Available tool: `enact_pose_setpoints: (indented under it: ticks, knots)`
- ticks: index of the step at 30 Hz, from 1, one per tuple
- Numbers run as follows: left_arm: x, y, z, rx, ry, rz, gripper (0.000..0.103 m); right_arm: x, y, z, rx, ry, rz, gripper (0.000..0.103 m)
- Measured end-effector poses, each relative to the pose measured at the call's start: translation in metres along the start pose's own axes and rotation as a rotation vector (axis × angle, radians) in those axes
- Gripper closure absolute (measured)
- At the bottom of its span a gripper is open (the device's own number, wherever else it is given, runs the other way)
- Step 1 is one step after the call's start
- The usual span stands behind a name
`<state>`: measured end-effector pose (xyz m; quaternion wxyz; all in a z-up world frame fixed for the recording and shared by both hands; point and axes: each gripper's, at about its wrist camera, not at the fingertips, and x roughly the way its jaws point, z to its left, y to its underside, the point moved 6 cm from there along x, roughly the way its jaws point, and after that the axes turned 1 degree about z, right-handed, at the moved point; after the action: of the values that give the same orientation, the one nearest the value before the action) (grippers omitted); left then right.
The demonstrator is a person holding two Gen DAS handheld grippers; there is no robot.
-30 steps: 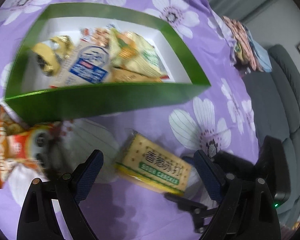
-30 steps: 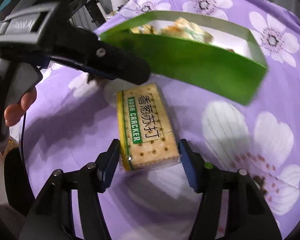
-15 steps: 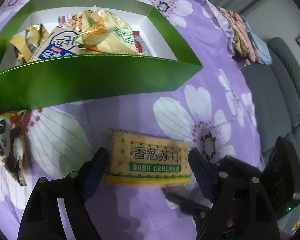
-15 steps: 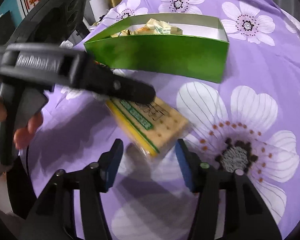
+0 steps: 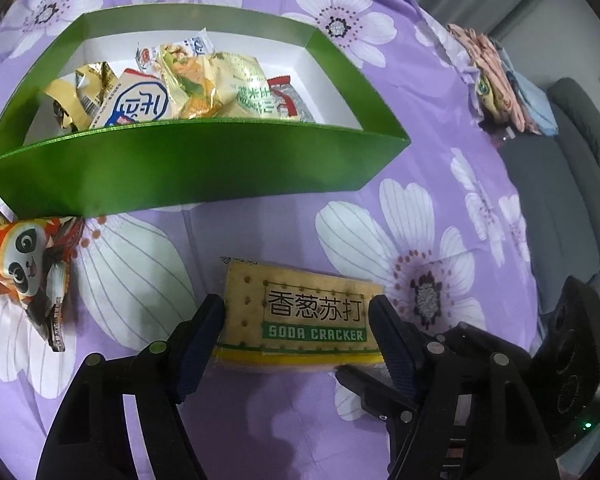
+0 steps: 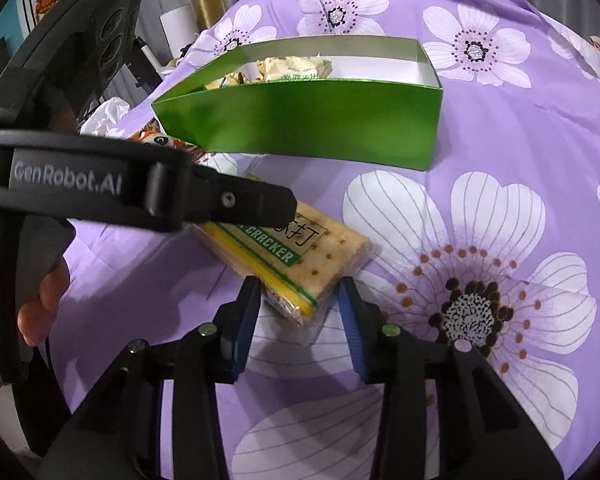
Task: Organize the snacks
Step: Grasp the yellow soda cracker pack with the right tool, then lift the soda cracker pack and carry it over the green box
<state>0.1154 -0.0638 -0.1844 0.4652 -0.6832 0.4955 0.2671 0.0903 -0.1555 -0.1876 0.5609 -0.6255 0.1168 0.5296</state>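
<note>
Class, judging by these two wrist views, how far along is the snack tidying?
Done: several packets already lie in the green box. In hand: both the left gripper and right gripper bracket the soda cracker pack on the cloth, jaws open. Left: that pack and the panda packet outside the box.

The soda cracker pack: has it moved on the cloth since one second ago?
Yes. The soda cracker pack has turned against the green box; it pointed toward the box, now it lies slanted.

A yellow soda cracker pack lies flat near the open green box holding snack packets.
</note>
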Motion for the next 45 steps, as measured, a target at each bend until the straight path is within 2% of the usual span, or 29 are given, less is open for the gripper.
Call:
enact_pose_setpoints:
  ticks: [9, 25, 36, 45]
  knots:
    - [-0.014, -0.008, -0.015, 0.021, 0.007, -0.033, 0.029, -0.023, -0.009, -0.001, 0.018, 0.002, -0.054, 0.063]
    - [-0.061, -0.050, -0.045, 0.107, 0.013, -0.167, 0.029, -0.069, -0.053, -0.006, 0.018, 0.017, -0.198, 0.064]
    - [-0.084, -0.085, -0.054, 0.143, 0.017, -0.247, 0.029, -0.072, -0.087, -0.009, -0.007, 0.030, -0.259, 0.064]
    - [-0.084, -0.105, -0.048, 0.153, 0.007, -0.265, 0.029, -0.064, -0.107, -0.014, -0.013, 0.019, -0.278, 0.064]
